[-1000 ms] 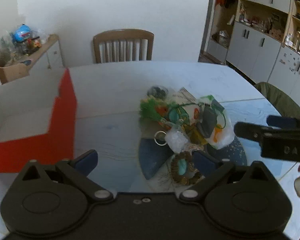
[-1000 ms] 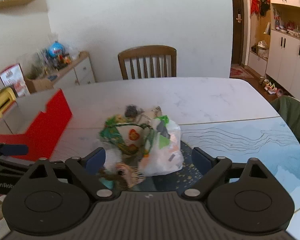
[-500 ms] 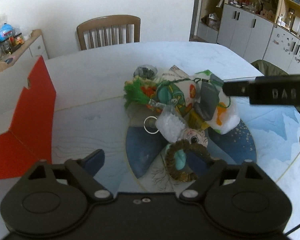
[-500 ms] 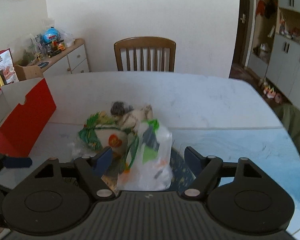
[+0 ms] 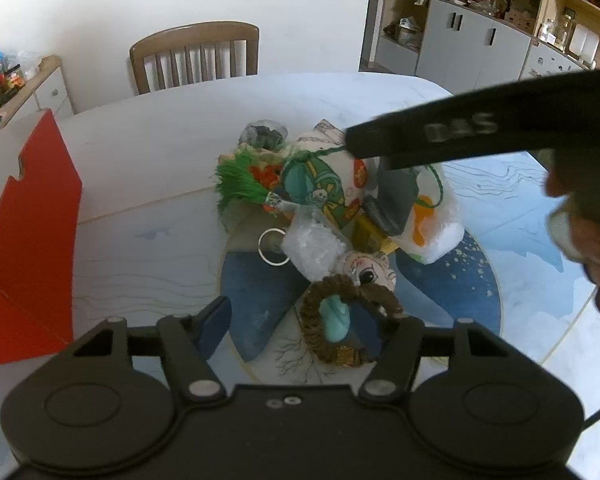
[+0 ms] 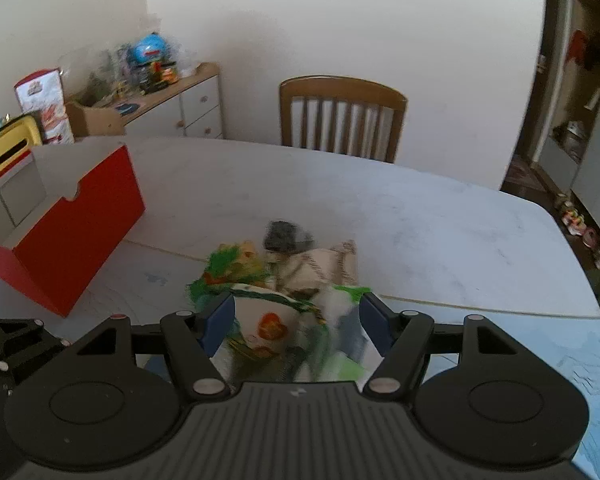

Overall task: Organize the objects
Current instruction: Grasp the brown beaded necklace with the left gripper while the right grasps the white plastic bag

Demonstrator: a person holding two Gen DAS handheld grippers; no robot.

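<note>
The right gripper (image 6: 296,320) is hanging over the pile of trinkets (image 5: 332,208) mid-tabletop (image 6: 420,216), jaws spread around the printed pouch (image 6: 268,324); the left gripper (image 5: 296,328), jaws spread too, is sitting nearer the woven ring (image 5: 340,320), with the red box (image 6: 76,224) waiting leftward across bare room

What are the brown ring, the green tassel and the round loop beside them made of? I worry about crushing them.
Brown ring: looks like wound cord or rattan, matte, visibly ribbed. Green tassel: loose thread or yarn, frayed strands. Round loop: probably metal, thin and shiny.
</note>
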